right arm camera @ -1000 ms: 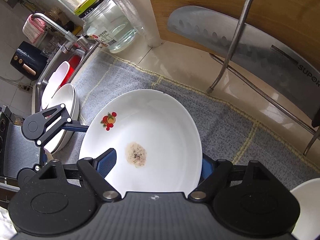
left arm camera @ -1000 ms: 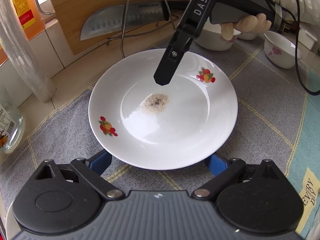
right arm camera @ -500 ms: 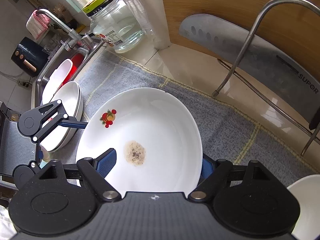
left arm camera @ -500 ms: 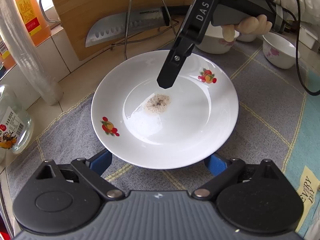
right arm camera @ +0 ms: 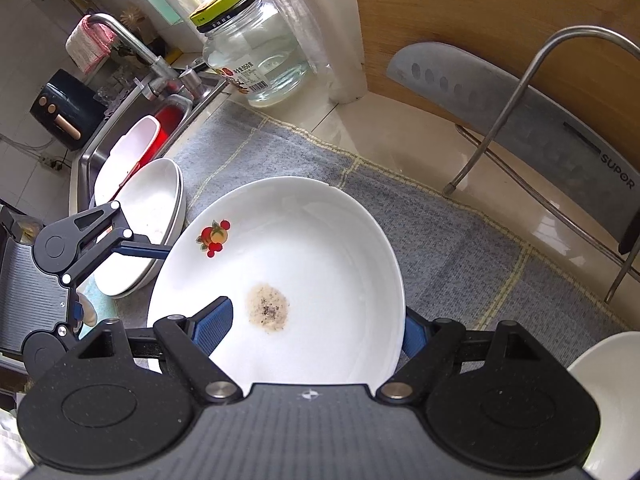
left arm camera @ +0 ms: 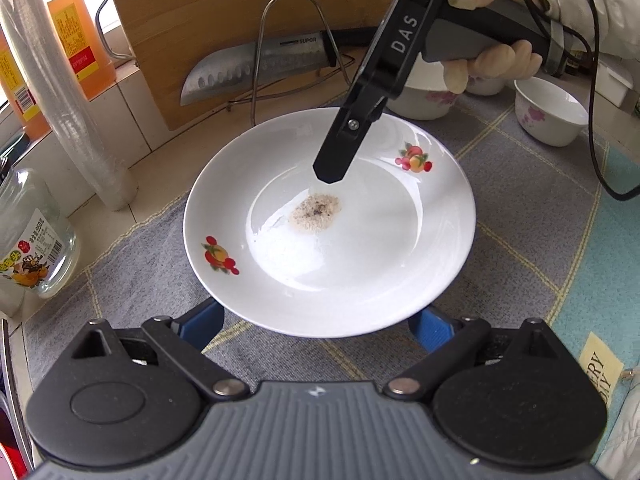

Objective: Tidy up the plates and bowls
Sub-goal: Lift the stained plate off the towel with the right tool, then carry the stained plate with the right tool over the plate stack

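While the right gripper (right arm camera: 318,314) pinches the soiled fruit-print plate (right arm camera: 320,248) at its rim, the left gripper (left arm camera: 318,320) has its fingers (left arm camera: 204,320) spread open beneath the near edge, probably to steady it for carrying.

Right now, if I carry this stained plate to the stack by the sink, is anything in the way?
Yes, the left gripper. It lies between the plate and the stack, with a finger reaching under the plate's rim. Nothing else visible.
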### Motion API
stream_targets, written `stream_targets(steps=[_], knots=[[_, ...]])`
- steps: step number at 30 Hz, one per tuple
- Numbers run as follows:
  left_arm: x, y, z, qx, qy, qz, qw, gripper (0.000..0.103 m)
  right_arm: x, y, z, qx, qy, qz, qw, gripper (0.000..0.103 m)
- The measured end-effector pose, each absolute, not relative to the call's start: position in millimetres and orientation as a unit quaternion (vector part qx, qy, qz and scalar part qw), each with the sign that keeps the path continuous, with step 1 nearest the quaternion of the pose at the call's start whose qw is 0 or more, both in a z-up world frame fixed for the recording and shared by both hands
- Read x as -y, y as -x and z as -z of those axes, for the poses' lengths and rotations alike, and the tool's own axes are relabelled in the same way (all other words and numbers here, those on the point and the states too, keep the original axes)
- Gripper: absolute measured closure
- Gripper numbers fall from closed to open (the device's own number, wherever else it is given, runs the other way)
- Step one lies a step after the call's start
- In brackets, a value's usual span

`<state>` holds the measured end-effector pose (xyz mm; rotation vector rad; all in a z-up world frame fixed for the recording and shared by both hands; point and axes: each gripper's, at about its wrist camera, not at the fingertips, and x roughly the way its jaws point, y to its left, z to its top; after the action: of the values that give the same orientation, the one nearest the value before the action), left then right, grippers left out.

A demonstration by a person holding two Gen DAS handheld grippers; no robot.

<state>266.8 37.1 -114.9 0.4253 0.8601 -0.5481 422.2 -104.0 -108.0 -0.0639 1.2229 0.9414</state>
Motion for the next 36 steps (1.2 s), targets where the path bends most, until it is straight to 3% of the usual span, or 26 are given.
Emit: stream_targets(steps=[24,36], knots=[[-31,-225,137,-0.433,-0.185,0.255,0.845,0.005,99,-380,130,-0.571,0.071,-0.433,0.694,0.015],[-32,-224,152,-0.406,-0.180,0.269,0.855,0.004,101,-373,131,-0.551,0.082,-0.446,0.700,0.011]])
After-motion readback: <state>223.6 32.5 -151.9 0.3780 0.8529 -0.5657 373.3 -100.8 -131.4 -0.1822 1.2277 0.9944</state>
